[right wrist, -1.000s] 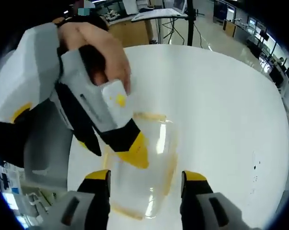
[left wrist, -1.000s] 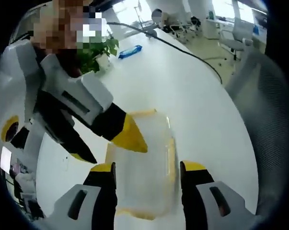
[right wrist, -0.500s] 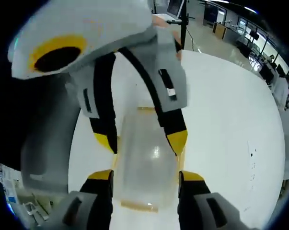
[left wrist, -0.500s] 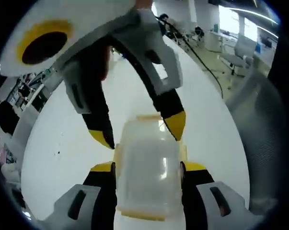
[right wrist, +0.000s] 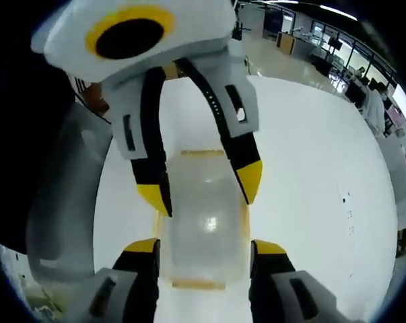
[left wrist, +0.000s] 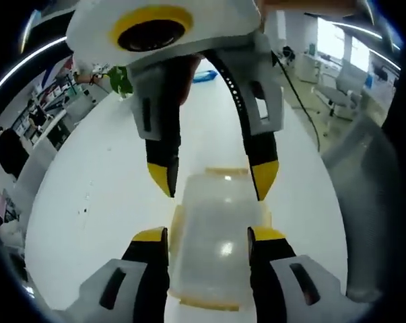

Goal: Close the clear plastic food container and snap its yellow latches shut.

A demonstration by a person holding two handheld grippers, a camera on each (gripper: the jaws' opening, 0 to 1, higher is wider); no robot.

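One clear rectangular plastic container (left wrist: 219,235), yellow-edged

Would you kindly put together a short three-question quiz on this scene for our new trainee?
1. True or false: the container sits on a white table.
2. In the left gripper view, the container lies: A) between the left gripper fingers, B) left of both fingers, C) on a chair.
3. Fill in: the latches are coloured ____.

Key: 1 true. 2 A. 3 yellow. Both the left gripper and the right gripper are open and face each other across the container.
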